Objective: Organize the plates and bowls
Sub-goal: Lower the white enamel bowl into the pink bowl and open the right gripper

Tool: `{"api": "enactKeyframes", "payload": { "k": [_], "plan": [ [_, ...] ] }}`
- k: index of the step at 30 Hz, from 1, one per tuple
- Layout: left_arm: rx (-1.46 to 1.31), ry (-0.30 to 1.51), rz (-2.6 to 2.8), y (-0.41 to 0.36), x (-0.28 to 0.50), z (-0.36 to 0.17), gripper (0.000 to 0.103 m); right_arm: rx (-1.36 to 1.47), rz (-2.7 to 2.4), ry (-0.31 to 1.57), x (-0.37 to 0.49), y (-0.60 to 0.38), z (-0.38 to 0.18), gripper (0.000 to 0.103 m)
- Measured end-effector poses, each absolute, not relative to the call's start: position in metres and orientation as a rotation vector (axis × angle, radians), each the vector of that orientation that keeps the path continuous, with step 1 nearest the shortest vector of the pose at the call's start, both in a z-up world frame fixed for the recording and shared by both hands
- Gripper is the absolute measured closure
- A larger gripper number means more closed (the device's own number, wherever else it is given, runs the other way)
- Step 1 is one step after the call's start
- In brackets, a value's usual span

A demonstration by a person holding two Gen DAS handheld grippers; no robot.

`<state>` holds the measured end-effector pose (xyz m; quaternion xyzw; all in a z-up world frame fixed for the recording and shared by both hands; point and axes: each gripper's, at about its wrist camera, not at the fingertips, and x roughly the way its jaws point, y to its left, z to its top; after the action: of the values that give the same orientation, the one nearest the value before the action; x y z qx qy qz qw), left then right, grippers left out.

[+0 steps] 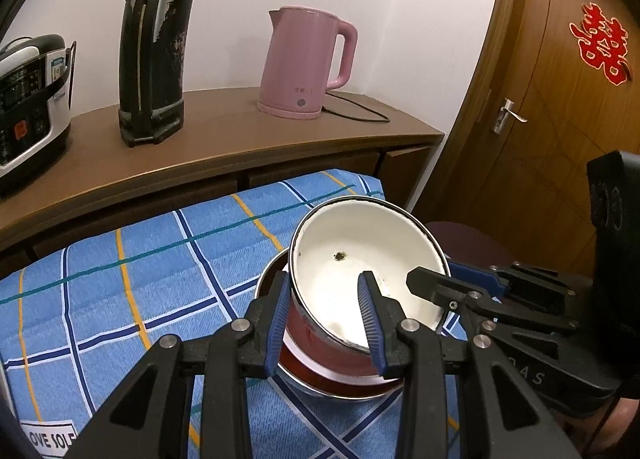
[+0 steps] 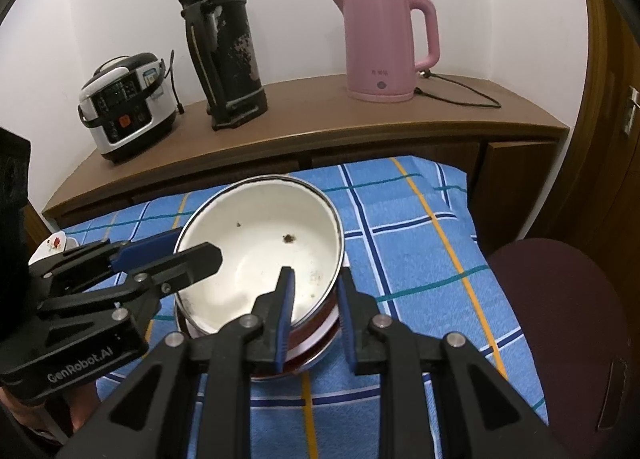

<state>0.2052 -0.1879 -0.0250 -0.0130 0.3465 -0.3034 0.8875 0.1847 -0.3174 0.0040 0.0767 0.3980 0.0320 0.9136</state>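
Bowls sit nested at the near right corner of the blue checked cloth [image 1: 120, 279]: a white-lined top bowl [image 1: 360, 255] with a red outside rests tilted in a lower steel-rimmed bowl [image 1: 344, 389]. I hold the top bowl from both sides. My left gripper [image 1: 326, 319] pinches its rim on my left, one pad outside on the red wall and one inside on the white. My right gripper [image 2: 316, 315] is pressed together on the opposite rim the same way, one finger inside and one outside. The bowl lies straight ahead of both tools and between them, so neither hand is nearer. It leans with its mouth tipped toward me and the far rim high, so I judge the next move turns on levelling it before it settles squarely into the one beneath. A pink kettle [image 2: 386, 45] stands well apart on the sideboard behind.
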Motion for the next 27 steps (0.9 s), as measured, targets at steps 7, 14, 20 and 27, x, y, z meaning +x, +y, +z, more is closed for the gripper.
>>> {"api": "enactKeyframes", "payload": {
  "k": [7,14,20,27],
  "plan": [
    [-0.02,0.733,-0.624,-0.188,0.205,-0.028,0.066,0.157,0.07,0.829,0.186,-0.316,0.0,0.082],
    [-0.022,0.748,-0.617,-0.186,0.208,-0.03,0.066,0.156,0.081,0.838,0.187,-0.313,-0.005,0.082],
    [-0.018,0.758,-0.613,-0.186,0.209,-0.032,0.066,0.161,0.084,0.841,0.187,-0.313,-0.008,0.082],
    [-0.021,0.765,-0.608,-0.184,0.211,-0.033,0.066,0.155,0.094,0.841,0.187,-0.31,-0.009,0.082]
  ]
}}
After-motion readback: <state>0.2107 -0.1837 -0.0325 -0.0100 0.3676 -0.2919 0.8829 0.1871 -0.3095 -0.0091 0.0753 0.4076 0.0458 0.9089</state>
